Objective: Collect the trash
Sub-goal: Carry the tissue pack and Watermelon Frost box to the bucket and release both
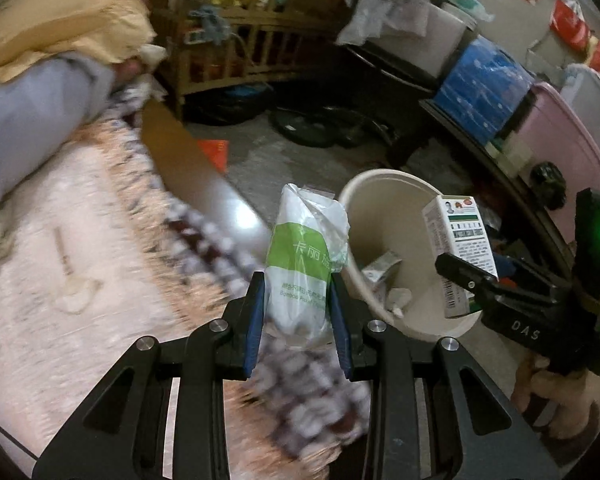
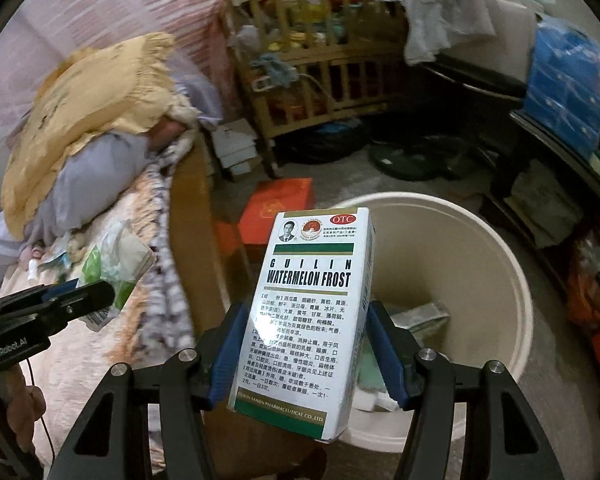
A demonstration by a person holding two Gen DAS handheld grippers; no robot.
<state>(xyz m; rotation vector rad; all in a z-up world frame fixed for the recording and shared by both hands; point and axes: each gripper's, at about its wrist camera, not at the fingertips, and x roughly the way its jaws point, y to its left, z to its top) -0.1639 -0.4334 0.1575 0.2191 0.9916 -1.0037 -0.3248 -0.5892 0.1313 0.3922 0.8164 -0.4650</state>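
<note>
My left gripper (image 1: 298,286) is shut on a white and green tissue packet (image 1: 302,264), held over the bed's edge just left of a cream waste bin (image 1: 352,216). My right gripper (image 2: 304,326) is shut on a white medicine box (image 2: 308,316) marked Watermelon Frost, held upright above the near left rim of the waste bin (image 2: 512,272). In the left wrist view the medicine box (image 1: 460,240) and right gripper (image 1: 466,280) hang over the bin's right side. The bin holds several scraps of packaging (image 1: 382,270). In the right wrist view the left gripper (image 2: 82,294) and tissue packet (image 2: 114,268) show at left.
A bed with a patterned blanket (image 1: 80,240) and pillows (image 2: 80,116) fills the left. Its wooden side board (image 2: 192,216) runs beside the bin. A red box (image 2: 276,208) lies on the floor. A wooden crib (image 2: 320,88) and cluttered shelves (image 1: 484,92) stand behind.
</note>
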